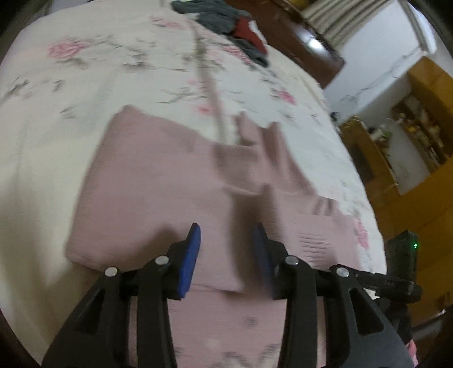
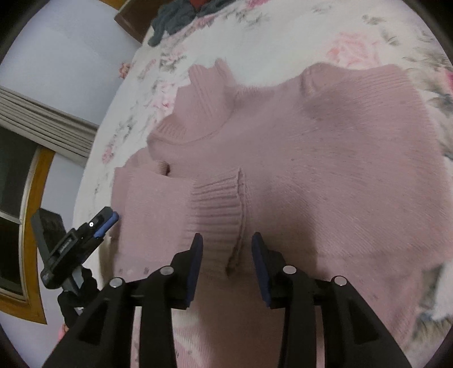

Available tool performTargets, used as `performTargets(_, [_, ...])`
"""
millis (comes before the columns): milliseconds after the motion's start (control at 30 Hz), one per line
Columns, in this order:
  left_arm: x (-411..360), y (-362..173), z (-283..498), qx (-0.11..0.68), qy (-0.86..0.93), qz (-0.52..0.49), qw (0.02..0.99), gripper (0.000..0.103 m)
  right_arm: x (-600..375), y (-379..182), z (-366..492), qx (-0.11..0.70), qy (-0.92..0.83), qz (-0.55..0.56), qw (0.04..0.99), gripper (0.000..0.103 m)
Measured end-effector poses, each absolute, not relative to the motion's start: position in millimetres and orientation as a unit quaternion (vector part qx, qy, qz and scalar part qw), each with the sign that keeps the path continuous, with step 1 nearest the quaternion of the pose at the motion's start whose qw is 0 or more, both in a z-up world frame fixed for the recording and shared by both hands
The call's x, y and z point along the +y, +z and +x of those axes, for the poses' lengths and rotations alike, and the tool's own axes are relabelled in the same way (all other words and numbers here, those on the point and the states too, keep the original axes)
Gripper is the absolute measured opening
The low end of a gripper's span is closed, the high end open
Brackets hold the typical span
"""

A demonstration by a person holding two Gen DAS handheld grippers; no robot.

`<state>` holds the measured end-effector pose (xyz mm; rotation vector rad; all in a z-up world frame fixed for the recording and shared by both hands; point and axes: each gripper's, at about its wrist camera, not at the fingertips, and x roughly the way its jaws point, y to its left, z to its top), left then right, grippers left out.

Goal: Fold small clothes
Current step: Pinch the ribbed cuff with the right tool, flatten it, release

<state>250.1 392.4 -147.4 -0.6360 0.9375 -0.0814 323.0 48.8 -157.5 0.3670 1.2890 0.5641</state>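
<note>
A pink knit sweater [image 1: 158,181] lies flat on the floral bedsheet [image 1: 85,70], sleeves folded in over the body. My left gripper [image 1: 226,230] hovers open just above its near part, nothing between the blue pads. In the right wrist view the sweater [image 2: 325,158] fills the frame, collar [image 2: 203,93] at the far left. My right gripper [image 2: 226,240] is open, with the ribbed sleeve cuff [image 2: 218,209] lying between its fingers. The left gripper [image 2: 106,220] shows side-on at the sweater's left edge.
A pile of grey and red clothes [image 1: 226,22] sits at the far end of the bed, also seen as a dark pile [image 2: 175,17]. A dark wooden headboard [image 1: 297,42] and a yellow wooden cabinet [image 1: 424,147] stand beyond the bed's right edge. A window [image 2: 17,198] is at left.
</note>
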Motion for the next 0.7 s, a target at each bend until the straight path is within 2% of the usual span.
performTargets(100, [401.1, -163.2, 245.7, 0.450, -0.041, -0.313, 0.835, 0.037, 65.0, -164.4, 328.2, 0.595, 0.265, 0.156, 0.742, 0.034])
performTargets(133, [402.8, -165.3, 245.6, 0.447, -0.043, -0.314, 0.836, 0.037, 70.0, -165.0, 329.0, 0.594, 0.267, 0.149, 0.744, 0.021])
performTargets(167, [403.6, -166.5, 245.7, 0.446, -0.044, -0.314, 0.837, 0.036, 72.9, -165.6, 330.1, 0.594, 0.273, 0.148, 0.743, 0.012])
performTargets(467, [400.3, -165.4, 241.5, 0.447, -0.042, -0.293, 0.844, 0.034, 32.4, -107.0, 328.6, 0.528, 0.245, 0.095, 0.808, 0.008])
performTargets(700, [397.1, -163.9, 243.1, 0.452, -0.040, -0.280, 0.846, 0.034, -15.0, -107.4, 343.3, 0.551, 0.192, 0.061, 0.810, 0.008])
